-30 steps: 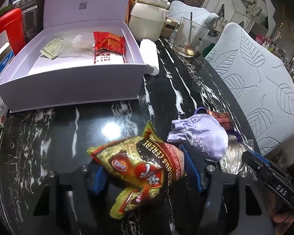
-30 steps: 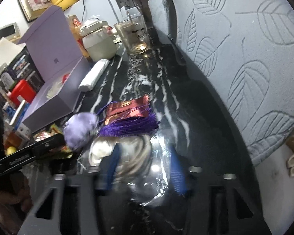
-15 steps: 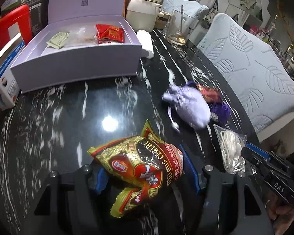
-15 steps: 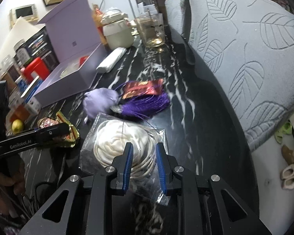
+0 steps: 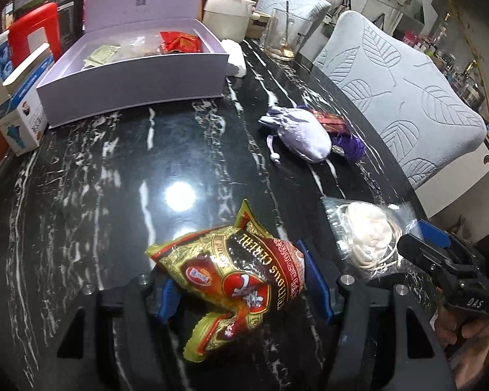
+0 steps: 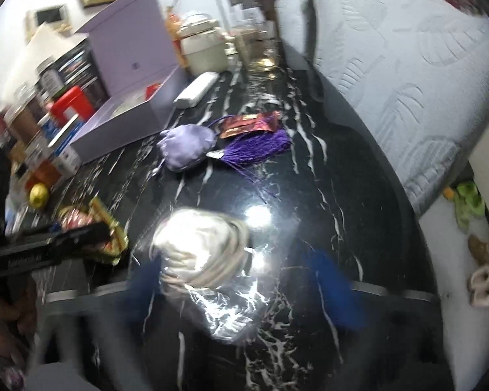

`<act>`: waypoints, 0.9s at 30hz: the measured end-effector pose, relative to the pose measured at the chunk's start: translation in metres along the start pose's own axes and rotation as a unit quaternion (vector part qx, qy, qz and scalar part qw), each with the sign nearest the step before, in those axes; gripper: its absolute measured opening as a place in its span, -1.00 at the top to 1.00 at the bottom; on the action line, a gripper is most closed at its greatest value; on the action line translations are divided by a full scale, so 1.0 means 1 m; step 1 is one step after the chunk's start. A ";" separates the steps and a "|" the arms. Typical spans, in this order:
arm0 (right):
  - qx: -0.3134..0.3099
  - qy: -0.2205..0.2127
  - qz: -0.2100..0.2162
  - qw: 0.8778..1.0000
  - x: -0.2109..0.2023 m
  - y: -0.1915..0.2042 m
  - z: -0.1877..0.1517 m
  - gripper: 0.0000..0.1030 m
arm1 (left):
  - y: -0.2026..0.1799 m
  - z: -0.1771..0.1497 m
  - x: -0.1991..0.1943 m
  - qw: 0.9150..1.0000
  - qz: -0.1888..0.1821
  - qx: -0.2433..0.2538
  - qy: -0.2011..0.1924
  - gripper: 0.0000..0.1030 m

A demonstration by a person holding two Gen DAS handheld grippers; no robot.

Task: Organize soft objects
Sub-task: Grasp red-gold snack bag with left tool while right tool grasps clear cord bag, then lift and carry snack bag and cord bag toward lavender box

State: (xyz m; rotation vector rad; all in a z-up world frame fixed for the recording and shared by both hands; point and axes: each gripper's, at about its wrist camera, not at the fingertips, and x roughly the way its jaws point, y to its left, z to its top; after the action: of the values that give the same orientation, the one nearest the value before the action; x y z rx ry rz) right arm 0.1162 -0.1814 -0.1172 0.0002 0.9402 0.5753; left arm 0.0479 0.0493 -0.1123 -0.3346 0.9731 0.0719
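My left gripper is shut on a red and gold cereal packet, held above the black marble table. My right gripper is blurred with its blue fingers spread wide; a clear bag of white cord sits between them, toward the left finger. That bag also shows in the left wrist view. A lilac pouch lies beside a purple tassel with a red card. The open lilac box stands at the far left.
A cream pot, a glass with a spoon and a white roll stand behind the box. Cartons and a red container line the left edge. Grey leaf-pattern chair backs run along the right edge.
Both grippers have drawn back and up from the table. The right gripper's fingers, closed on the clear bag half a second ago, have opened wide. The left still holds the packet.
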 end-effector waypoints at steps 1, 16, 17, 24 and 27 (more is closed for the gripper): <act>0.009 -0.002 0.005 1.000 0.001 0.002 0.000 -0.99 | 0.004 0.001 -0.002 1.000 0.002 -0.003 -0.003 -0.24; -0.019 0.034 -0.049 0.998 0.037 0.063 0.006 -1.00 | 0.063 -0.006 -0.028 0.998 0.028 -0.048 -0.038 -0.24; -0.027 0.036 -0.058 0.997 0.039 0.066 0.005 -1.00 | 0.067 -0.007 -0.029 0.998 0.028 -0.051 -0.037 -0.24; -0.091 0.036 -0.093 0.991 0.044 0.089 -0.007 -0.70 | 0.083 -0.015 -0.033 0.997 0.037 -0.050 -0.035 -0.24; -0.095 0.029 -0.089 0.991 0.039 0.096 -0.006 0.23 | 0.087 -0.018 -0.034 0.998 0.030 -0.053 -0.034 -0.24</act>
State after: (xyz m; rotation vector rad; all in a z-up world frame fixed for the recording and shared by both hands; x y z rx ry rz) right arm 0.0843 -0.0833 -0.1274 -0.2710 0.9281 0.4993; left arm -0.0039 0.1291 -0.1146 -0.3986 0.9128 0.1891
